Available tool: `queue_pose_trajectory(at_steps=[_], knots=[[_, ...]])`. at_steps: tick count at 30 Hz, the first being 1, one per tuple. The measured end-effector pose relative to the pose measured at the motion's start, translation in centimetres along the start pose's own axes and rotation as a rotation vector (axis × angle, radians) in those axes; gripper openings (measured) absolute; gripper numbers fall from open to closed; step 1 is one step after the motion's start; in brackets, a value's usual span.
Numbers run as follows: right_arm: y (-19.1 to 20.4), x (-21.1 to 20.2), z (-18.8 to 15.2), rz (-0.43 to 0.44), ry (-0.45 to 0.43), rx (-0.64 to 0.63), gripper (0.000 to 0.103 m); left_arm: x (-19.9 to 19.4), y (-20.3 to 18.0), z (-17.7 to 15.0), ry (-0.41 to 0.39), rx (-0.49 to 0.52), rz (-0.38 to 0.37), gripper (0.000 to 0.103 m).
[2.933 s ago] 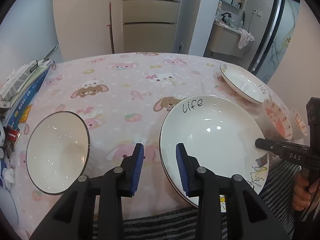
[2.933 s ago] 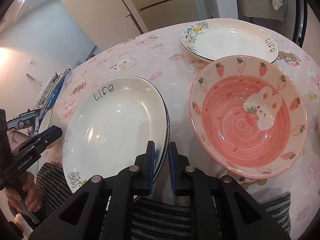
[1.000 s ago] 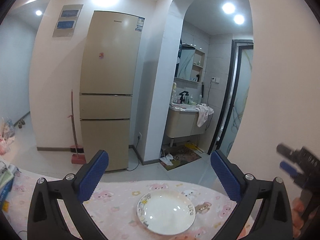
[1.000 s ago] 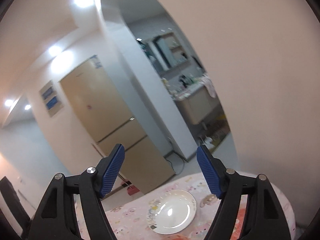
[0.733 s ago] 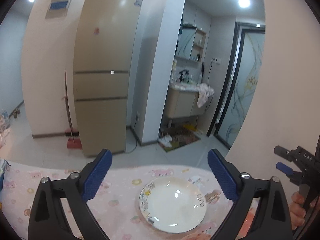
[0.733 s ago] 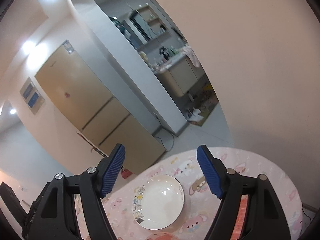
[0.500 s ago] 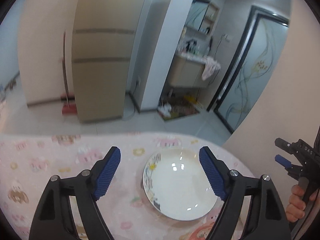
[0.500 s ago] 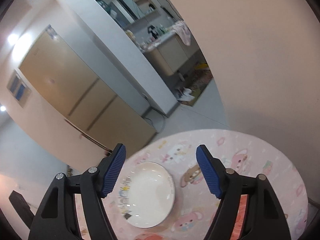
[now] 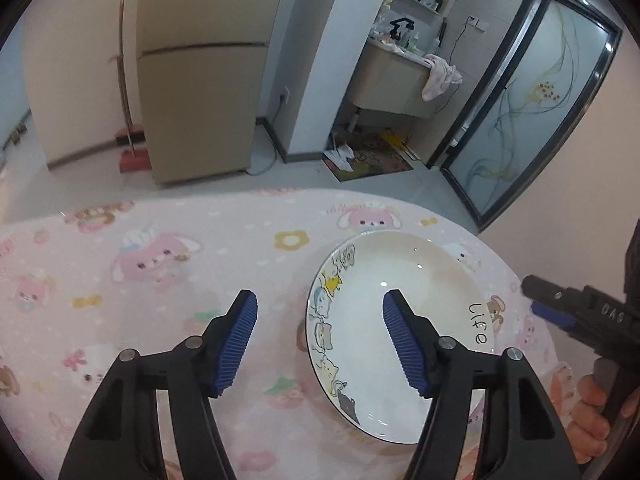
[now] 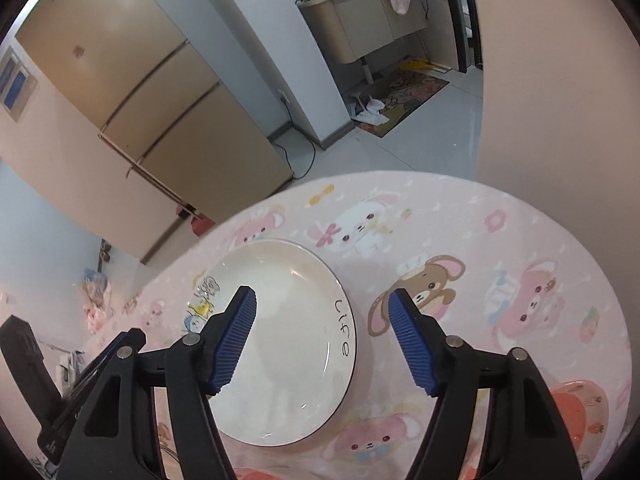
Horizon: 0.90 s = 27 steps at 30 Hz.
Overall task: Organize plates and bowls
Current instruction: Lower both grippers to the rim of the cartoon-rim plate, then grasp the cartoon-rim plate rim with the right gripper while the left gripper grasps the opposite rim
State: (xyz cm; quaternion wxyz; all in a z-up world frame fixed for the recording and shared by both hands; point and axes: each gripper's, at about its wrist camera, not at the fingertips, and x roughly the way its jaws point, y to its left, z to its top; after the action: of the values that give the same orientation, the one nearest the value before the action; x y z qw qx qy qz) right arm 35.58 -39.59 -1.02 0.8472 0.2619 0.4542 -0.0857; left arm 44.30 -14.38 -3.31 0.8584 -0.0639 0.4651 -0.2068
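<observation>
Moved since the earlier frames: both views, then aimed at the fridge and walls, now tilt down onto the tabletop; both sets of fingers have just been closing, the left more so

Left gripper (image 9: pixel 317 326): blue-padded fingers (image 9: pixel 236 340) apart, nothing between them, above the cloth; its right finger overlaps the plate in view, contact not clear

Right gripper (image 10: pixel 322 328): fingers (image 10: pixel 408 346) apart, empty, straddling the plate's right rim in view

Plate (image 10: pixel 288 336): white, dark rim, "Life" lettering and cartoon animals, flat on the far part of the tabletop (image 9: pixel 168 240), pink cartoon cloth

Pink strawberry bowl (image 10: pixel 576 412): near right, partly cut off

Hand (image 9: pixel 596 412): holds the right gripper's handle at right edge

Fridge (image 9: pixel 200 80): beyond the tabletop, far left
</observation>
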Motion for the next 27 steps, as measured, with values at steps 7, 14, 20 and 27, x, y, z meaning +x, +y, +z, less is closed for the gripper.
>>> queue_pose_trajectory(at_steps=[7, 14, 20, 27], knots=[[-1.0, 3.4, -0.7, 0.006, 0.091, 0.003, 0.052, 3.3, 2.0, -1.1, 0.155, -0.142, -0.110, 0.064], [-2.9, 4.6, -0.5, 0.061, 0.128, 0.069, 0.040, 4.2, 2.5, -1.5, 0.173, -0.146, -0.066, 0.042], [-3.1, 5.1, -0.5, 0.060, 0.129, 0.026, 0.032, 5.5, 2.1, -2.1, 0.213, -0.137, -0.068, 0.017], [-4.2, 6.3, -0.8, 0.114, 0.168, 0.058, 0.020, 5.6, 1.6, -2.3, 0.205, -0.103, -0.049, 0.010]])
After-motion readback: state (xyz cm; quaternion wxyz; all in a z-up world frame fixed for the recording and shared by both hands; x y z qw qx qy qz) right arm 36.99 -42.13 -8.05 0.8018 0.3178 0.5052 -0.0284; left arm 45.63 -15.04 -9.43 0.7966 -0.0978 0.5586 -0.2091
